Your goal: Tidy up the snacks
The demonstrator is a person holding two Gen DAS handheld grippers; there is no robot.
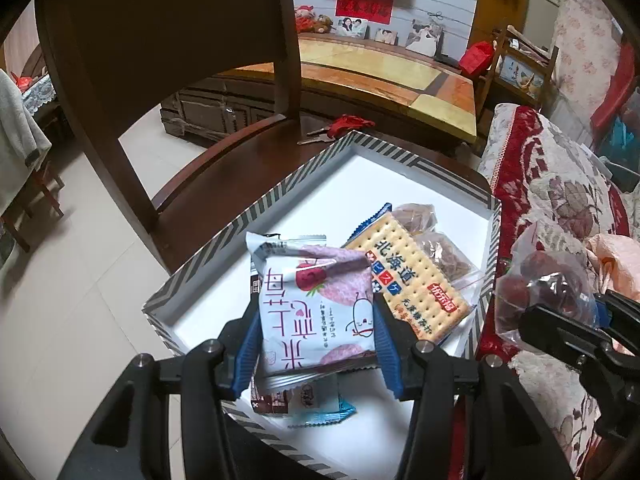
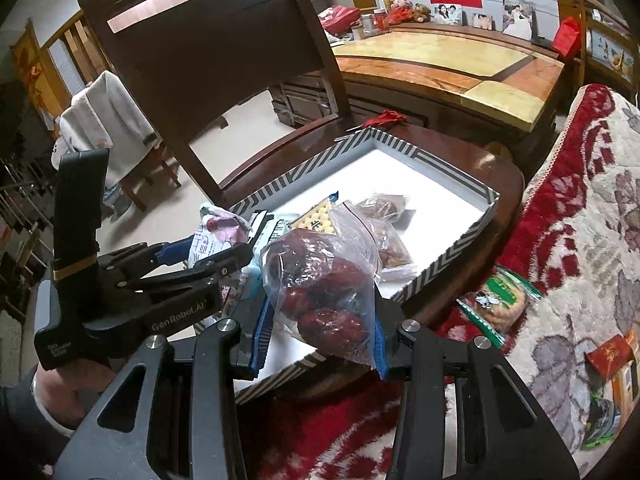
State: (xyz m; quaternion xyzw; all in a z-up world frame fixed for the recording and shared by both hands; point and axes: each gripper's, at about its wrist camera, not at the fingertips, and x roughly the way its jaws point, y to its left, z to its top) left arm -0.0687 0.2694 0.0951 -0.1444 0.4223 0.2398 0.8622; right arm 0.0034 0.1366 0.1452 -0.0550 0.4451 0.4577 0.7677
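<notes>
Midway through the tidy-up, both hands arrive loaded over the striped box (image 1: 224, 236) that sits on a wooden chair (image 1: 192, 168). Clamped in the left gripper (image 1: 316, 344) is a pink-and-white strawberry snack packet (image 1: 312, 304), held above the box's near corner, while the right gripper (image 2: 320, 344) is closed on a clear bag of red dates (image 2: 320, 292) at the box's near edge. Already inside lie a cracker packet (image 1: 408, 280), 2 clear bags of brown snacks (image 1: 444, 256) and a small blue-edged packet (image 1: 308, 404) near the front wall. Outside, on the floral sofa cover (image 2: 580, 220), at least 3 pieces wait: a green-wrapped biscuit pack (image 2: 500, 300), a red packet (image 2: 612, 354) and a green packet (image 2: 604, 420) at the picture's edge. By this reckoning the job looks about half done, with 2 drops pending and the sofa still to clear.
</notes>
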